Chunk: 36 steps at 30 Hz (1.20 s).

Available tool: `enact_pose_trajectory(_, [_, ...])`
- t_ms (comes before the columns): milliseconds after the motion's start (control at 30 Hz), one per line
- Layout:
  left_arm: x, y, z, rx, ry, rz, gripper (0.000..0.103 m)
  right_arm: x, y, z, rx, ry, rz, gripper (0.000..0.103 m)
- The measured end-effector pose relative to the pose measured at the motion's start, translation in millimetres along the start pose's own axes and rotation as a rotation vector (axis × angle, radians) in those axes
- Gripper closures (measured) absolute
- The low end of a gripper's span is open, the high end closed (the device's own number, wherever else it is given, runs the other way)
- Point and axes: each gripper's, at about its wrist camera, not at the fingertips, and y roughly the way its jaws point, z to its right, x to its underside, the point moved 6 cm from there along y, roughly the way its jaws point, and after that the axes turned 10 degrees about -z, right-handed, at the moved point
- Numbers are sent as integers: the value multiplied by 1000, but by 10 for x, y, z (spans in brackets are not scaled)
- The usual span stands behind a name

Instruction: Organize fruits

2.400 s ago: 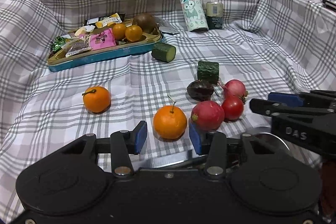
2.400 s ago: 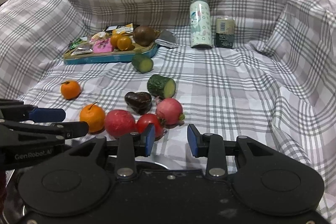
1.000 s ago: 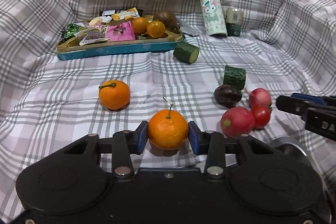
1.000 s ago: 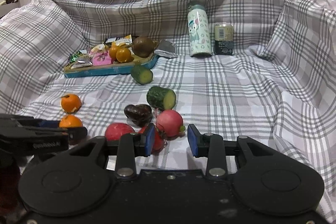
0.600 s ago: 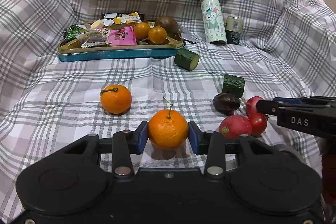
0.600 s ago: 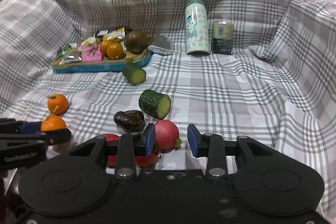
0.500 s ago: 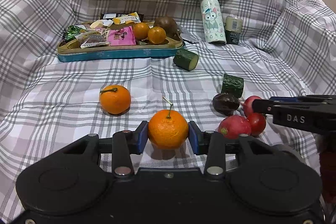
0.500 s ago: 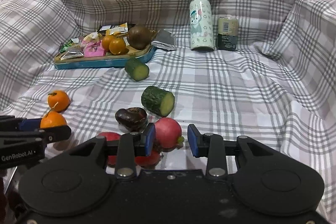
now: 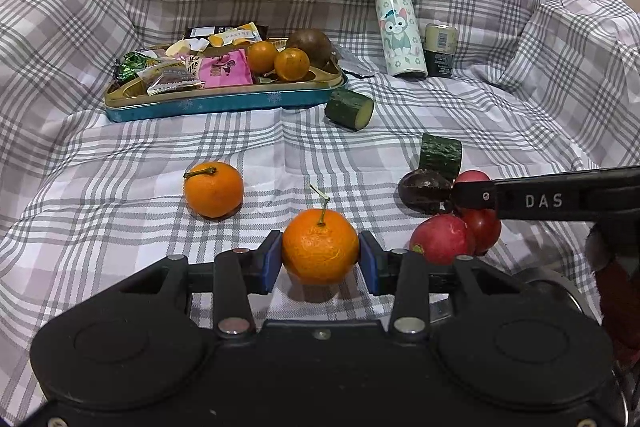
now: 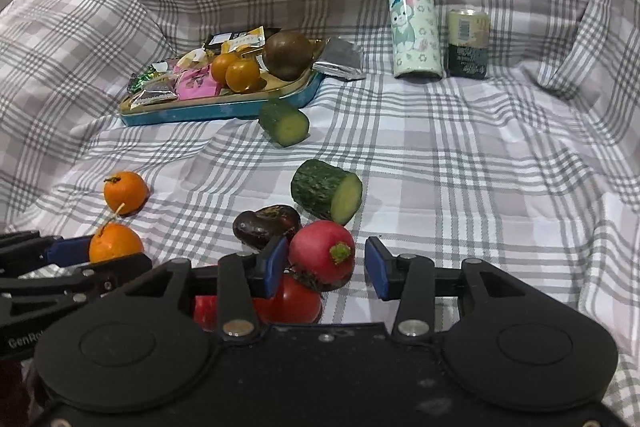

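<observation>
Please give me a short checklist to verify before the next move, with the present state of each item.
1. Left gripper pads press both sides of the stemmed orange tangerine: ok.
2. Right gripper jaws opening around the round pink radish, with a gap at the right pad: no grip yet, not ok.
3. Red tomato touches the radish and may roll: cannot tell.
4. Free space in the blue tin tray beside its two tangerines: cannot tell.
5. Cut cucumber piece lies apart from the tray: ok.

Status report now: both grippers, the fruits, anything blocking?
Left gripper shut on tangerine. Right gripper opening around pink radish, pads not pressing. Tomato and dark fruit crowd it. Tray path free.
</observation>
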Motion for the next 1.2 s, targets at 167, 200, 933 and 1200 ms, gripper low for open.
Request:
enact_pose_trajectory(167, [0,-12,9,-4,5,5,54,12,0,47,-55,44,-4,65])
enact_pose_trajectory(200, [-2,-21,9,-5,6,9,54,19,-3,50,-56,47,0,65])
enact_pose_trajectory(933, [506,-718,23,-10,-48,46,54,668,-916,-55,1,91,212,65])
enact_pose_trajectory(1200, [754,-916,159,-2,-32,50,55,1052,-1193,-200,-29,69,204,65])
